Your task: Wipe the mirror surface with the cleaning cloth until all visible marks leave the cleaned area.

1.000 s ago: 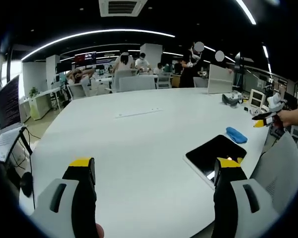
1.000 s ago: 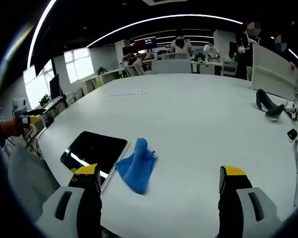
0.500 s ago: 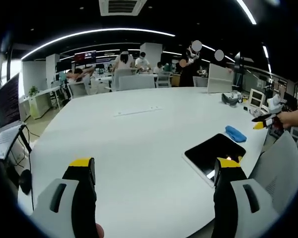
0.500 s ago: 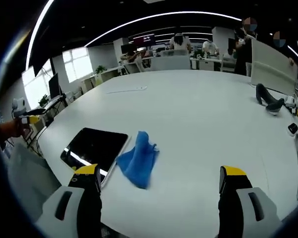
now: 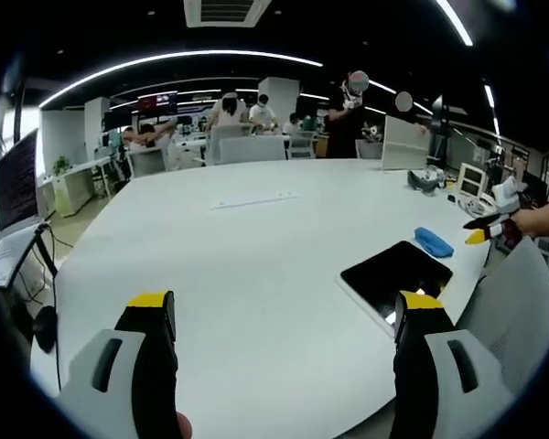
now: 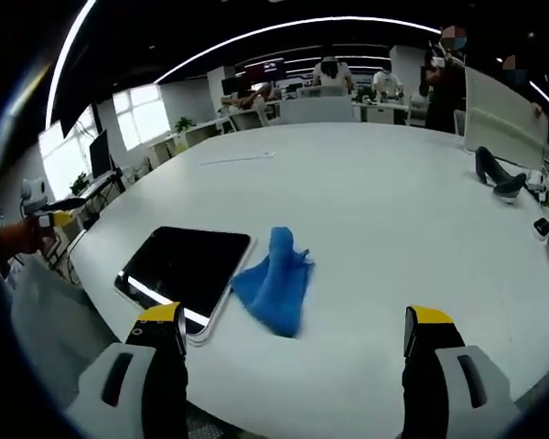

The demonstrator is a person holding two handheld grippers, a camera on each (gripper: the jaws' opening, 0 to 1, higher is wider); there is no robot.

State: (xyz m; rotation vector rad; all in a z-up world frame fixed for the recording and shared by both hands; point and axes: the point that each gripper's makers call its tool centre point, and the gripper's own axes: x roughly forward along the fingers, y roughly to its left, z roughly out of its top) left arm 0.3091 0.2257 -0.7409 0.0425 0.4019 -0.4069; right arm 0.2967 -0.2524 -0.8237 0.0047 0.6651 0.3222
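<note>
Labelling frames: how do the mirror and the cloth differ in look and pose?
The mirror is dark, glossy, flat and rectangular with a pale rim; the cloth is blue, matte and crumpled into a raised bunch. The mirror looks larger than the cloth. Both lie side by side on the white table, near its edge.

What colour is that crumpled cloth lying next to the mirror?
The cleaning cloth is bright blue, clearest in the right gripper view, beside the mirror.

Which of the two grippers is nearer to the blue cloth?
The right gripper: the blue cloth lies just ahead between its open jaws, while the left gripper sees it far off.
</note>
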